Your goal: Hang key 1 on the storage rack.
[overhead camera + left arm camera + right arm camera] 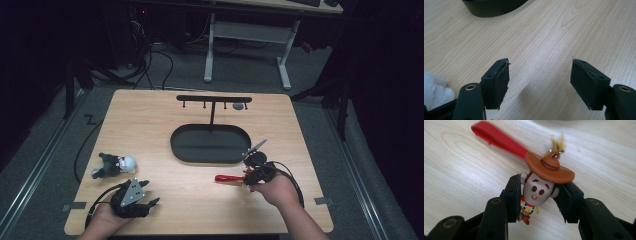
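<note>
The right gripper (pixel 537 195) pinches a small cowboy figurine keychain (pixel 539 188) with red strap (pixel 499 138). Grip firmly while lifting toward the black hook rack (pixel 214 99) at twelve o'clock. The left gripper (pixel 540 82) rests, jaws spread.

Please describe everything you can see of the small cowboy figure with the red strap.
The cowboy figure is a small keychain toy that looks like plastic: a big round head with a smiling face, a wide brown hat, and a tiny body in a yellow shirt with a red scarf. A metal ring on the hat top joins a red strap, which trails away over the wooden table. The right gripper holds it upright, its black pads pressing both sides of the head.
</note>
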{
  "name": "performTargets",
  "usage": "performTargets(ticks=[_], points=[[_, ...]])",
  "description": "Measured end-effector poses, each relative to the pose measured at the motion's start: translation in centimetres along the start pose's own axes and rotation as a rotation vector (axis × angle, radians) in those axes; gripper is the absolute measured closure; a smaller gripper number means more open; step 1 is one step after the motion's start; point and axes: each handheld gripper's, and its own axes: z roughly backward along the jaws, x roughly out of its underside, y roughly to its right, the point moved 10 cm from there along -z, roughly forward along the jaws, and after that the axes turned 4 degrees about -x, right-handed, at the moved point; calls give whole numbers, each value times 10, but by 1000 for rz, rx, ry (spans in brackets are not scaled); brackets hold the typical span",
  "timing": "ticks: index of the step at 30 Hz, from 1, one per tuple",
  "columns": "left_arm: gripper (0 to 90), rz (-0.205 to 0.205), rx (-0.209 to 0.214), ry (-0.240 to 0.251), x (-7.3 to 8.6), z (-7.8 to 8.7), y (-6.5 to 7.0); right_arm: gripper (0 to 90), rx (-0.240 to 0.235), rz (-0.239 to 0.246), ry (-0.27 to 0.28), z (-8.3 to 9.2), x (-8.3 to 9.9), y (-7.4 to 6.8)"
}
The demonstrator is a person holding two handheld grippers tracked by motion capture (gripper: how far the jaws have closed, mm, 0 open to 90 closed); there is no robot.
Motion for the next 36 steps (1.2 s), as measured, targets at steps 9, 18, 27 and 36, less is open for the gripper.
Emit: performTargets(ticks=[9, 18, 27, 36], points=[[317, -2, 2, 2, -1, 0, 0, 579, -5, -18, 39, 33, -9, 0], [317, -4, 3, -1, 0, 1, 0, 581, 17, 1, 78, 58, -24, 1], [317, -3, 3, 1, 0, 1, 0, 580, 16, -25, 114, 82, -40, 3], [317, -4, 4, -4, 0, 1, 0, 580, 47, -21, 114, 96, -51, 11]])
